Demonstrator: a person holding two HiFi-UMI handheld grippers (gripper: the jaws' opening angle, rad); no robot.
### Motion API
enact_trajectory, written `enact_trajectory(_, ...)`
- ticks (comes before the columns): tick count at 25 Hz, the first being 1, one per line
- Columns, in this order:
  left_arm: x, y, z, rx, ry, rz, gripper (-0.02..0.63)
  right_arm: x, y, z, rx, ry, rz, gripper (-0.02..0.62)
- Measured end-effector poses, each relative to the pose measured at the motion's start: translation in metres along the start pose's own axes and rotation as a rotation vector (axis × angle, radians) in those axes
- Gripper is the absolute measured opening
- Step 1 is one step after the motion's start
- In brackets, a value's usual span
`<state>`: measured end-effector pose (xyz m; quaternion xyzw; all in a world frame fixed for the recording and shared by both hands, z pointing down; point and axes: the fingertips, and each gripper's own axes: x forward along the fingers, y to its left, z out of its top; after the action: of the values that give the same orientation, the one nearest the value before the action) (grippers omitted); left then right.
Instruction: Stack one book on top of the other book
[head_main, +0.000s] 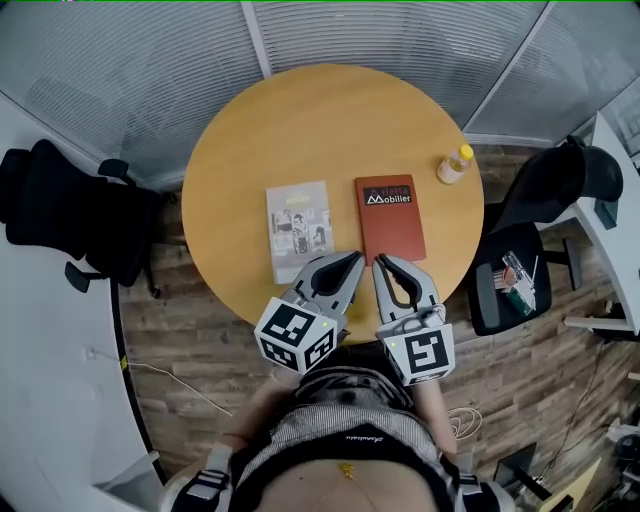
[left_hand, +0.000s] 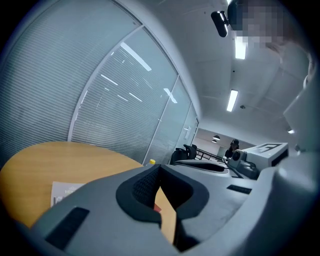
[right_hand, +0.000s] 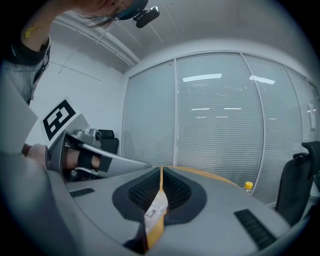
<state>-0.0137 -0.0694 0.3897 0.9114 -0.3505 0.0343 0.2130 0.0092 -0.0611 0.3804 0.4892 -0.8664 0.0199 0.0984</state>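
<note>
Two books lie side by side on the round wooden table (head_main: 250, 130): a grey-white book (head_main: 298, 230) on the left and a red book (head_main: 390, 217) on the right. My left gripper (head_main: 355, 259) hovers at the table's near edge, its tip by the grey-white book's near right corner. My right gripper (head_main: 383, 261) is just beside it, at the red book's near edge. Both are shut with nothing between their jaws. In the left gripper view the shut gripper (left_hand: 159, 169) hides most of the grey-white book (left_hand: 67, 192). The right gripper view shows its own shut gripper (right_hand: 161, 171).
A small yellow-capped bottle (head_main: 455, 165) stands at the table's right rim, also the bottle (right_hand: 248, 186) in the right gripper view. Black office chairs stand at the left (head_main: 70, 215) and right (head_main: 545, 200). Glass walls with blinds run behind the table.
</note>
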Motion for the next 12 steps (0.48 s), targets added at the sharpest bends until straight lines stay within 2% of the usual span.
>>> enact_trajectory(6, 0.004, 0.005, -0.004, 0.008, 0.024, -0.028, 0.018, 0.003, -0.002, -0.004, 0.020, 0.007, -0.034, 0.029)
enact_trajectory(9, 0.014, 0.004, -0.003, 0.002, 0.017, -0.012, 0.018, 0.001, -0.015, -0.011, 0.041, 0.042, -0.033, 0.029)
enact_trajectory(12, 0.026, 0.000, 0.001, 0.002, 0.003, 0.016, 0.018, 0.001, -0.030, -0.008, 0.017, 0.018, 0.003, 0.029)
